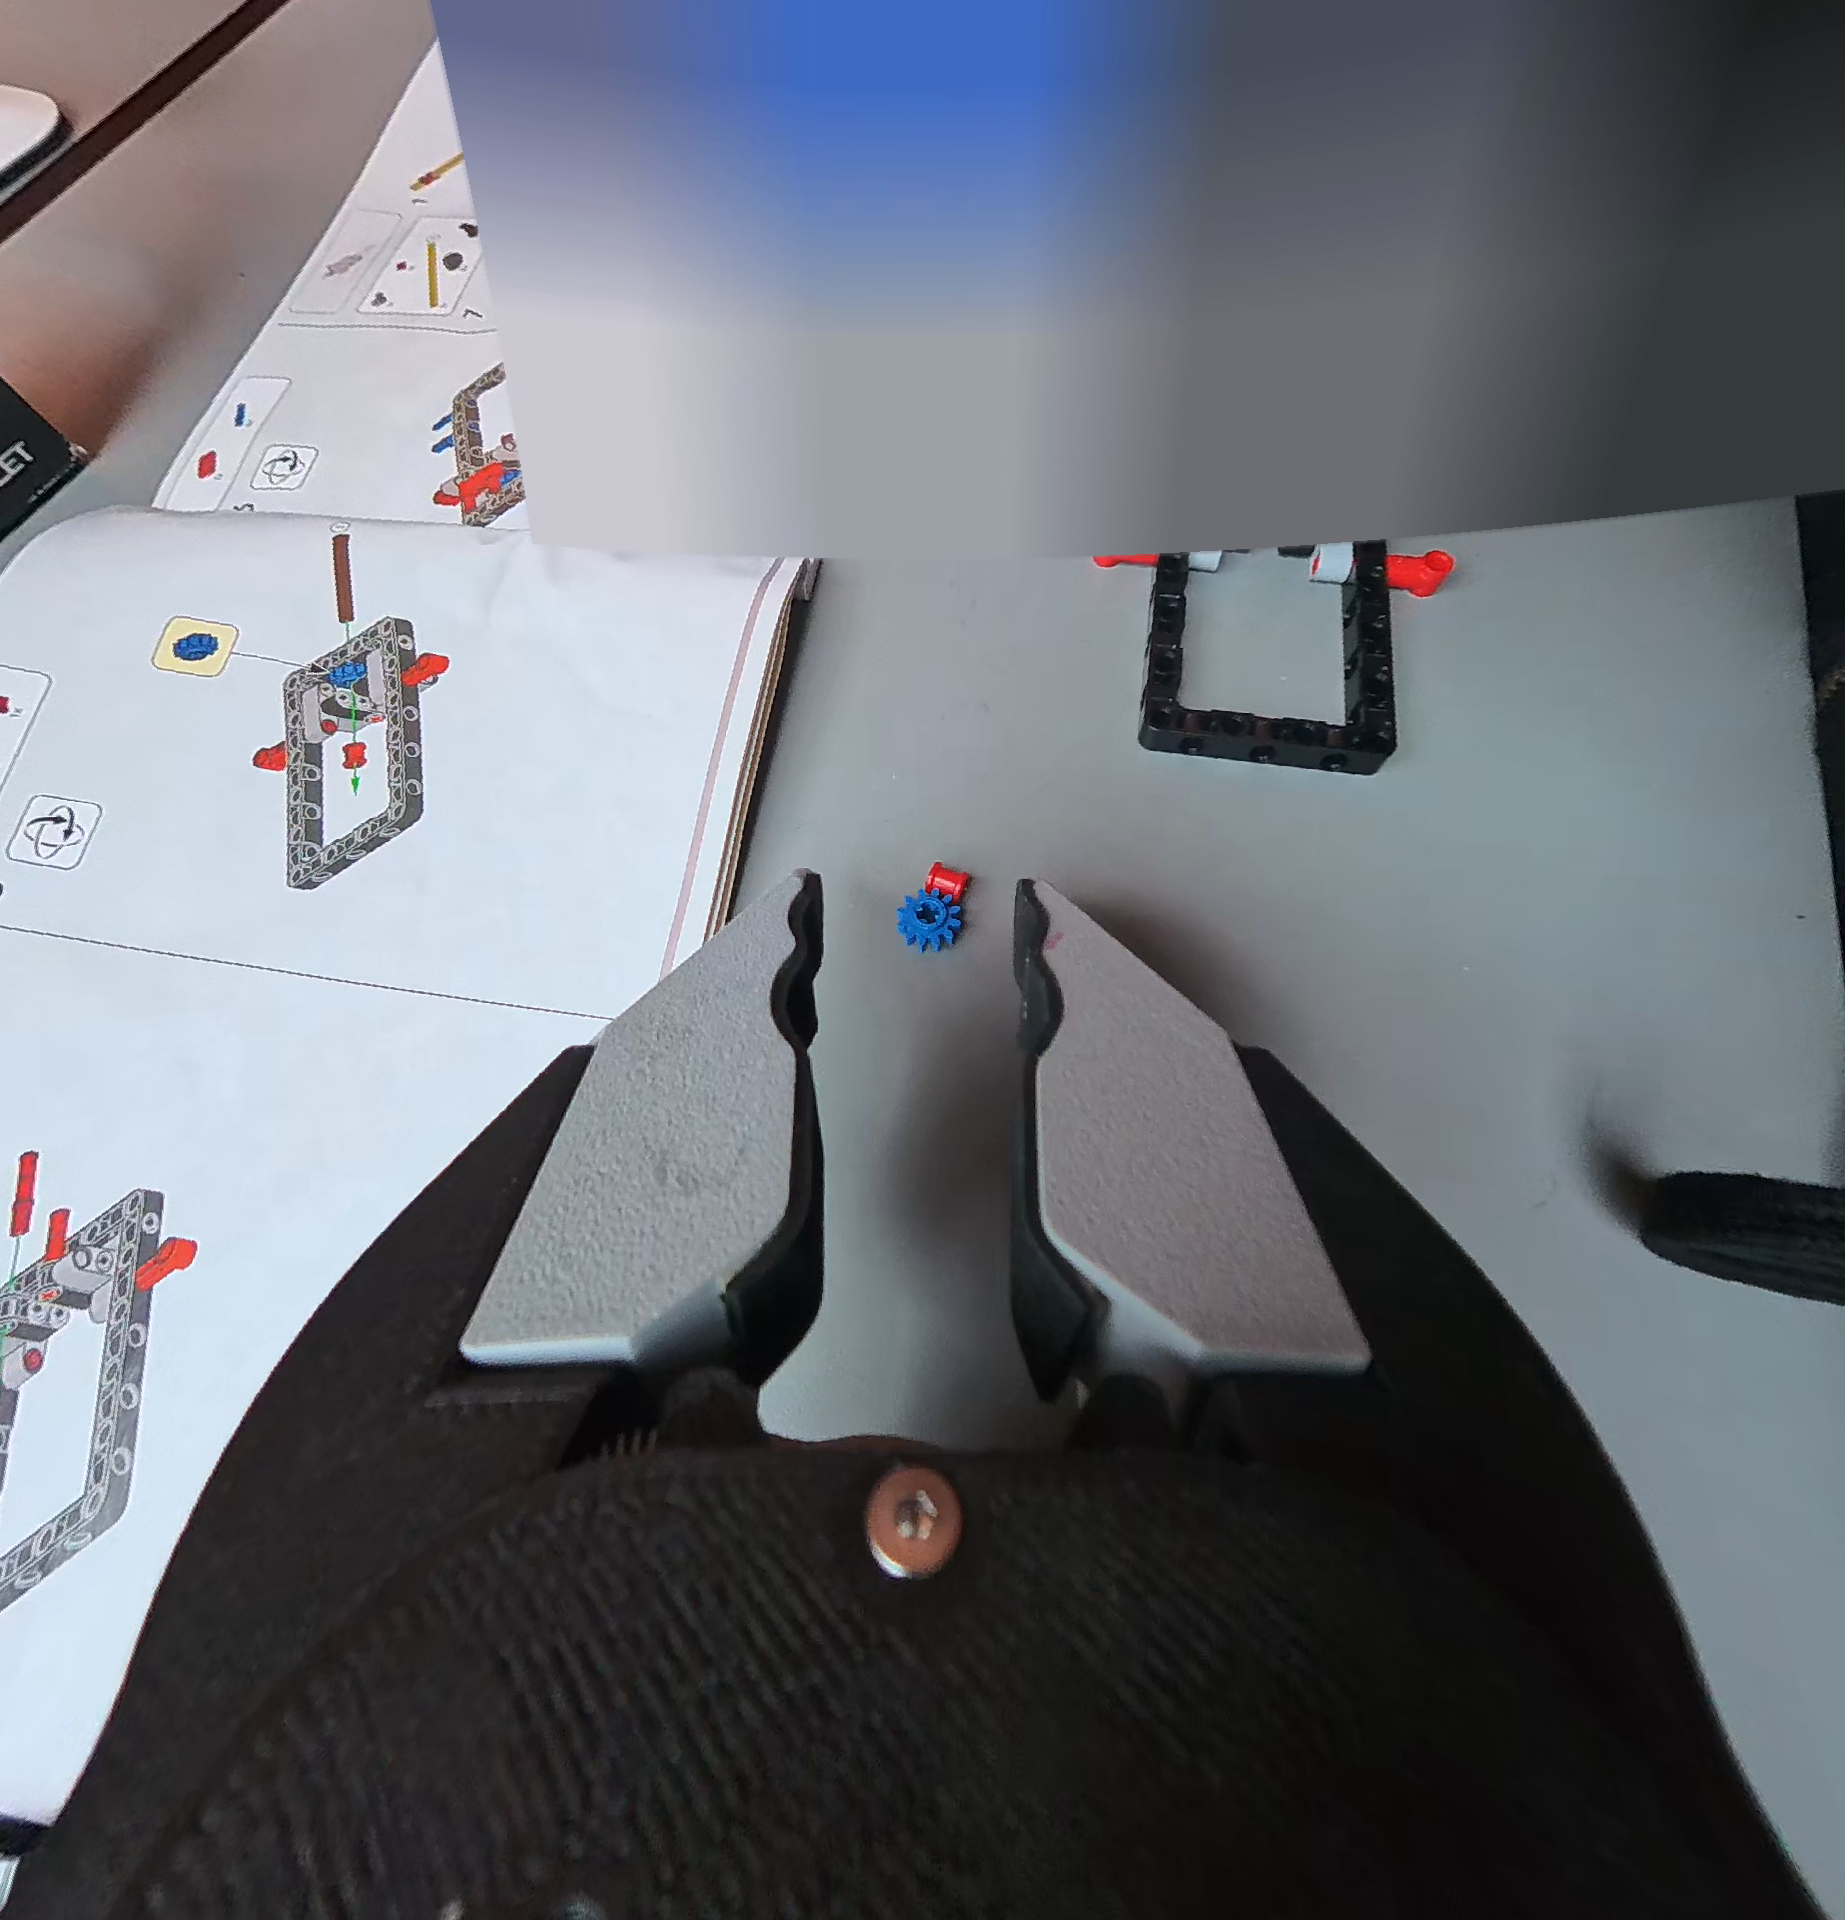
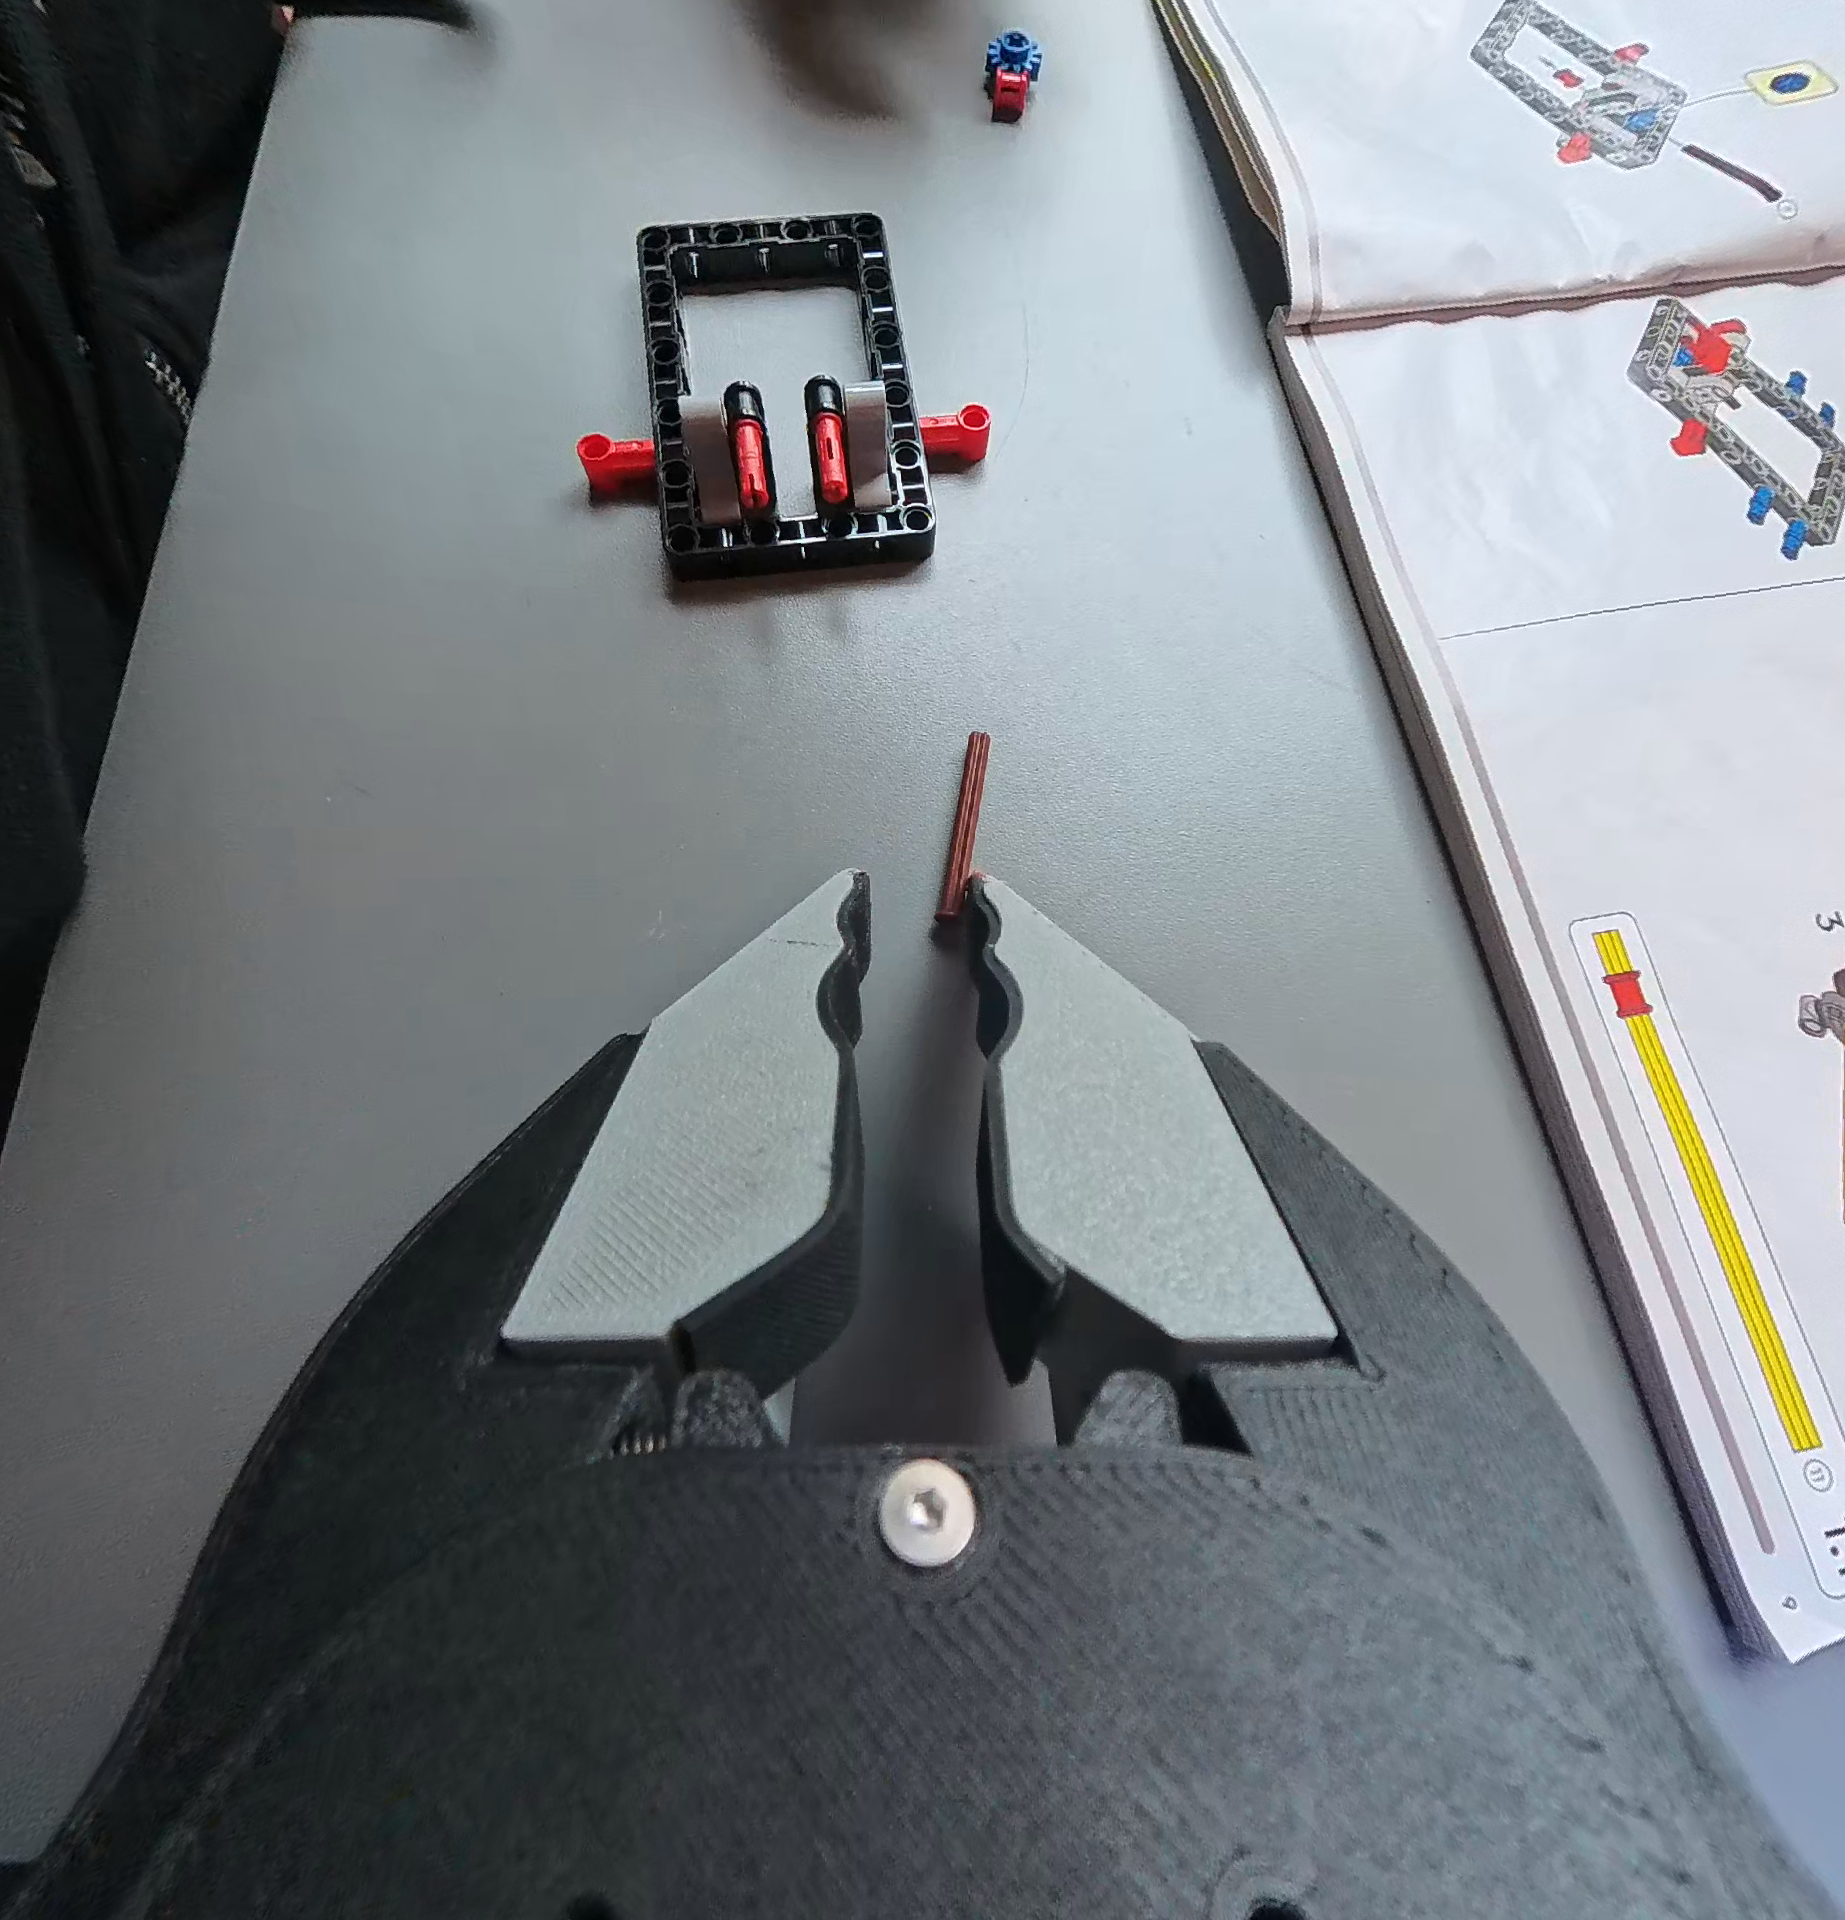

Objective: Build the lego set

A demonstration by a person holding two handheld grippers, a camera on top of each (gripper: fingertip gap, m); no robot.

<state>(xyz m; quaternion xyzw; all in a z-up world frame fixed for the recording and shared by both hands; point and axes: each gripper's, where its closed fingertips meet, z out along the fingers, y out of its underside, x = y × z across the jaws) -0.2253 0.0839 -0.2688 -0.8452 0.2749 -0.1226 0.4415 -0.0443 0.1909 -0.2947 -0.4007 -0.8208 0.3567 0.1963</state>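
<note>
Both claws sit open and hold nothing. Left claw (image 1: 918, 914) frames the blue gear (image 1: 928, 920) and red bush (image 1: 946, 881) on the table (image 1: 1417, 987). Right claw (image 2: 918, 904) has one fingertip (image 2: 985, 899) right beside the brown axle (image 2: 965, 826), maybe touching.

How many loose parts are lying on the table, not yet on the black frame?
3. A blue gear and a small red bush touching it, ahead of the left gripper; a brown axle by the right gripper. More may be hidden.

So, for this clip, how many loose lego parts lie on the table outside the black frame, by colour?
Blue: 1, the gear
Red: 1, the small bush touching the gear
Brown: 1, the axle by the right gripper
Total: 3
</note>
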